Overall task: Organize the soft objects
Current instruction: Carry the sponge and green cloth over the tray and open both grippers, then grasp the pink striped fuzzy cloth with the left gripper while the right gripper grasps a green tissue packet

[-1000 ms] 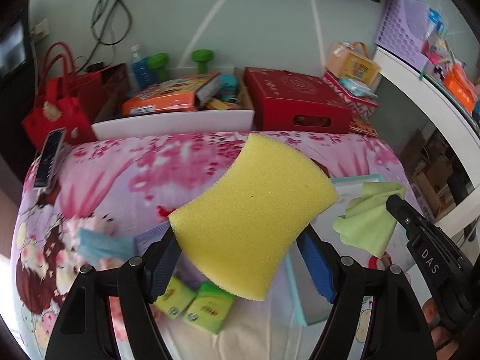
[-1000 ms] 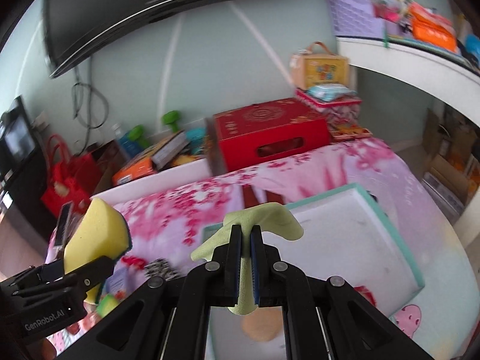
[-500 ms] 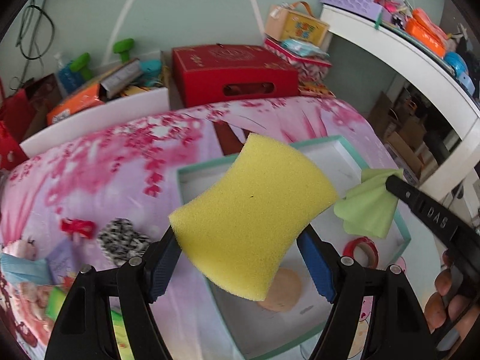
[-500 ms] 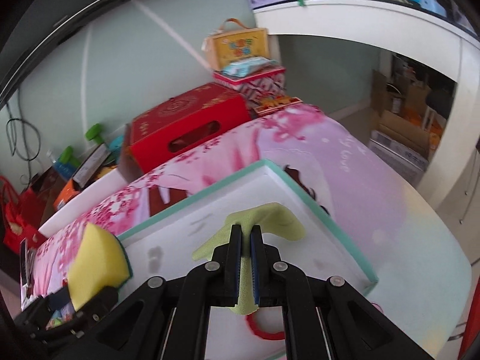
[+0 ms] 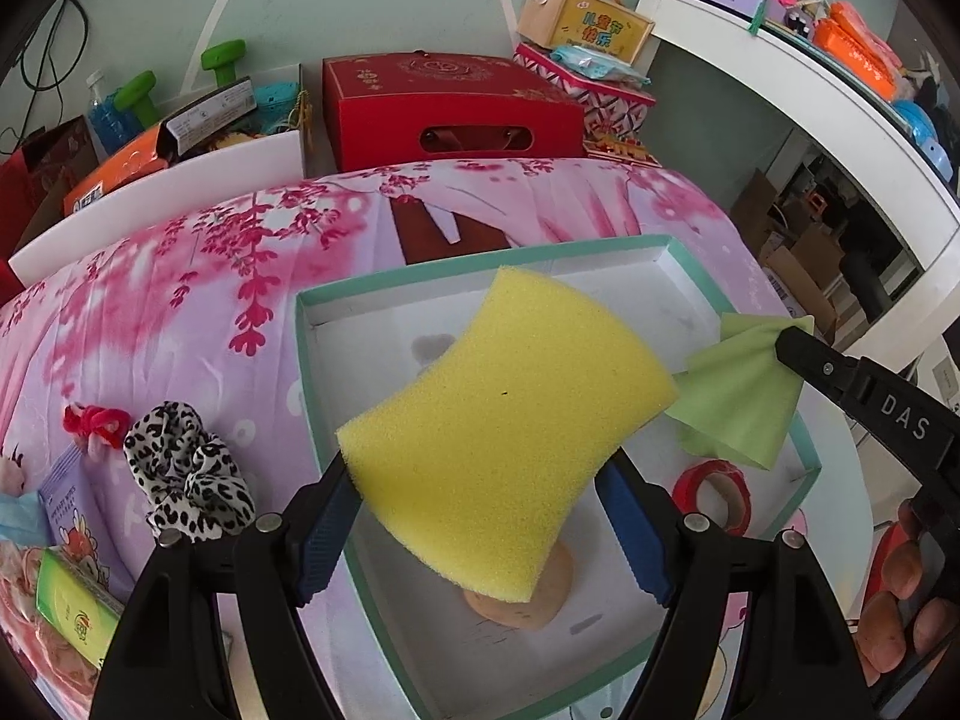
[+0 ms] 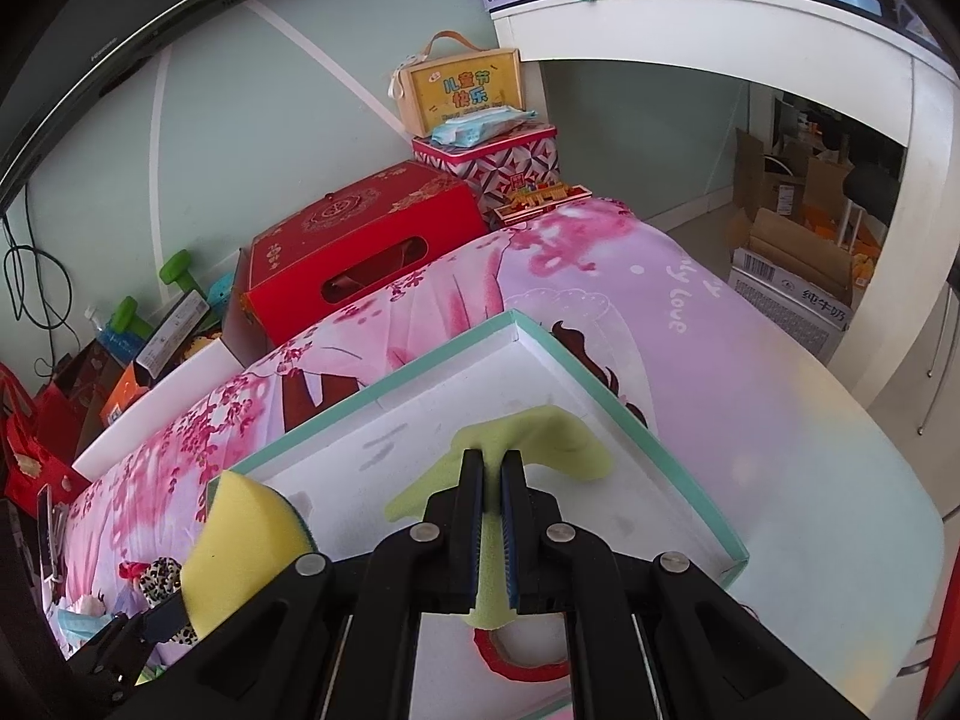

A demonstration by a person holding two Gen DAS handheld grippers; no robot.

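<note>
Both loads hang over the shallow white cardboard tray with teal rim [image 5: 666,243], straight below.
Left tongs [image 5: 480,531] pinch the yellow foam sponge [image 5: 507,423] wide, long axis across; right tongs [image 6: 492,531] clamp the light-green cloth [image 6: 528,441] nearer the far right corner.

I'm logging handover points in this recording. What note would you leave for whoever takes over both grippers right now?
Left gripper: shut on the yellow sponge, held above the teal-rimmed box.
Right gripper: shut on the green cloth, also over the box.
In the box: a red tape roll and a tan round pad.
On the bedspread, left of the box: leopard scrunchie, red scrunchie.
Done: both items brought over the box. Left: release them inside, then collect the scrunchies.
</note>
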